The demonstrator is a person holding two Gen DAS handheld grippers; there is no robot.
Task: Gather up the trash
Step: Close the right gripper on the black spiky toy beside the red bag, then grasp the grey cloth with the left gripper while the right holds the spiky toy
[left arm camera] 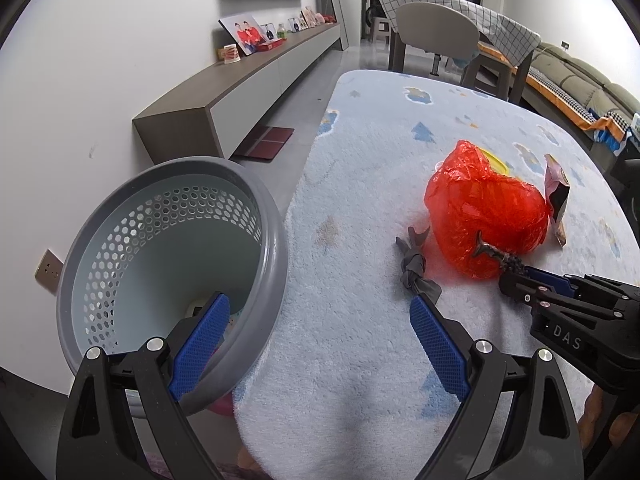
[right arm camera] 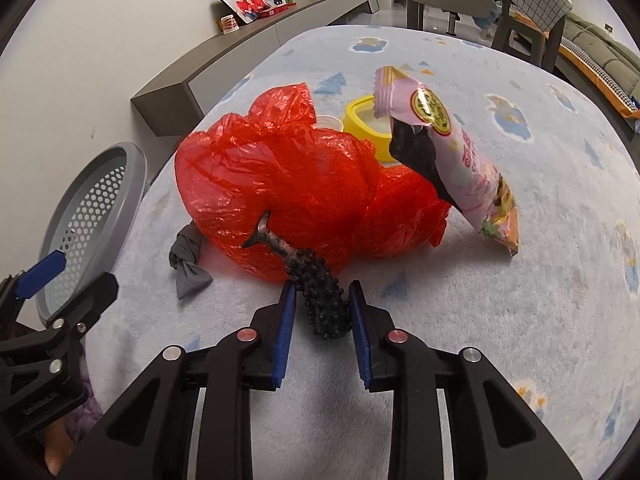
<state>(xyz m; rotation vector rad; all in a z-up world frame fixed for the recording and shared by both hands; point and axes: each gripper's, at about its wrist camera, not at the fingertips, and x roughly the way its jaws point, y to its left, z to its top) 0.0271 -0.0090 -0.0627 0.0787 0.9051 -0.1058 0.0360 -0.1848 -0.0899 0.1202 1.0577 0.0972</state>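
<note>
A grey perforated bin (left arm camera: 172,276) is tilted toward me at the left edge of a fluffy pale blue table cover (left arm camera: 360,340); it also shows in the right wrist view (right arm camera: 92,216). My left gripper (left arm camera: 320,332) is open, its left finger inside the bin's rim. A crumpled red plastic bag (right arm camera: 304,196) lies mid-table, with a knotted grey rag (right arm camera: 188,264) beside it. My right gripper (right arm camera: 322,292) is shut on a black knobbly fish-tailed item (right arm camera: 320,292) in front of the bag. A pink snack wrapper (right arm camera: 448,148) leans against the bag.
A yellow tub (right arm camera: 368,120) stands behind the red bag. A long low cabinet (left arm camera: 248,76) with photo frames runs along the left wall. A chair (left arm camera: 436,36), a checked-cloth table and a sofa (left arm camera: 580,76) stand beyond the table.
</note>
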